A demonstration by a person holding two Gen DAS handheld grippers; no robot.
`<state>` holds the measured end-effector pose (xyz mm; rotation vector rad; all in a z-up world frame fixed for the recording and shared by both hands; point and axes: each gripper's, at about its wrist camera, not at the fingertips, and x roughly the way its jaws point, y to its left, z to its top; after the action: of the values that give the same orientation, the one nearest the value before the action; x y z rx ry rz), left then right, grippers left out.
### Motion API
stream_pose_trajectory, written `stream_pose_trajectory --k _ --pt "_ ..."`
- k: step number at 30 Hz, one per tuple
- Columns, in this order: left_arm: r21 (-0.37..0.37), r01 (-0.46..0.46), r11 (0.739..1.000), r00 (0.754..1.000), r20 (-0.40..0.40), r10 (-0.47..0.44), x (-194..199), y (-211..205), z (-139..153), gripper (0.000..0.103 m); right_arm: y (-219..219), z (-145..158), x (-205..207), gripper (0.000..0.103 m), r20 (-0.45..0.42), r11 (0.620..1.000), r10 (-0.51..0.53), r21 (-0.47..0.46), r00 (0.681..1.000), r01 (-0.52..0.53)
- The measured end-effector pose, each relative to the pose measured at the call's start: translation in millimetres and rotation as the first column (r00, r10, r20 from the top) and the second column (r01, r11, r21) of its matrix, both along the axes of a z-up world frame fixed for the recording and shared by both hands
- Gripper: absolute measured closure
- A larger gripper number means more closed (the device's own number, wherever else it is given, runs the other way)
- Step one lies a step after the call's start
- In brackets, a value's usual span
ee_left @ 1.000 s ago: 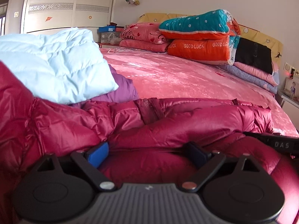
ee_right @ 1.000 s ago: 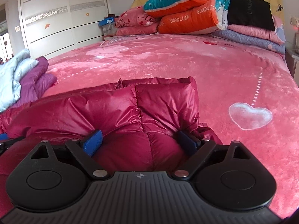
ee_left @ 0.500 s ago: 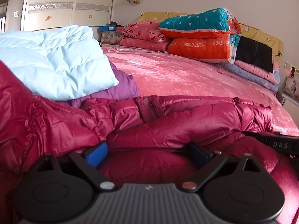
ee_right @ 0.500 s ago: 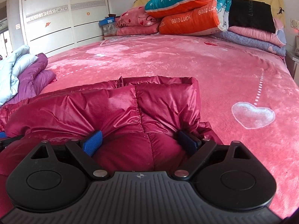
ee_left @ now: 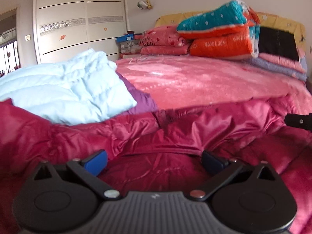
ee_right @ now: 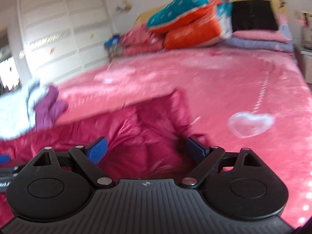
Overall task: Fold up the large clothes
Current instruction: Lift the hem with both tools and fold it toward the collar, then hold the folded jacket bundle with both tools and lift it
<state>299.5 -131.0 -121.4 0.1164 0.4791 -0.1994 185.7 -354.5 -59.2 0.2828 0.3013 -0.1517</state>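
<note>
Far left of the bed: a light blue puffer (ee_left: 64, 89) lies folded on top of a purple garment (ee_left: 142, 101), the pair stacked near the bed's left side. These read as finished pieces, though I can't confirm how neatly from here.

Centre, near edge: the crimson down jacket (ee_left: 175, 128) is the piece in hand. It lies across the pink bedspread (ee_left: 195, 81), bulky and doubled over itself; in the right wrist view a squared-off panel (ee_right: 156, 120) lies on the lower layer, so at least one fold looks made. Edges are uneven and the whole thing is puffed up, so I judge it partly folded, not finished. Likely left: another fold to shrink it, pressing the air out, then moving it to the stack.

Left gripper (ee_left: 154, 160): jaws have just been opening and now stand about as wide as they go. Jacket fabric bulges between the blue pads (ee_left: 96, 161), but the pads do not seem to press on it; I read it as let go.

Right gripper (ee_right: 145, 151): jaws spread wide too, jacket fabric lying between and under them. This frame is smeared, and I see no pinch. Its tip also shows at the right edge of the left view (ee_left: 298, 120).

Far right and back: quilts and pillows (ee_left: 220, 37) piled at the headboard, bedspread bare between.
</note>
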Motion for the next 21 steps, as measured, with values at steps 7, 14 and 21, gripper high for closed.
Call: stream_pose_trajectory --k 7,14,21 --pt "-0.123 0.002 0.992 1.0 0.02 0.0 -52 47 63 0.001 -30 14 -41 0.0 0.042 0.999 -0.033 0.026 0.999 0.032" --pt "-0.23 -0.085 0.97 0.994 -0.086 0.067 -93 134 102 0.001 -93 4 -65 0.0 -0.002 0.954 0.081 0.29 0.997 -0.077" --pt "-0.331 -0.103 0.938 0.977 -0.212 0.033 -100 192 88 0.001 -139 -36 -63 0.0 -0.007 0.784 0.241 0.591 0.971 -0.19"
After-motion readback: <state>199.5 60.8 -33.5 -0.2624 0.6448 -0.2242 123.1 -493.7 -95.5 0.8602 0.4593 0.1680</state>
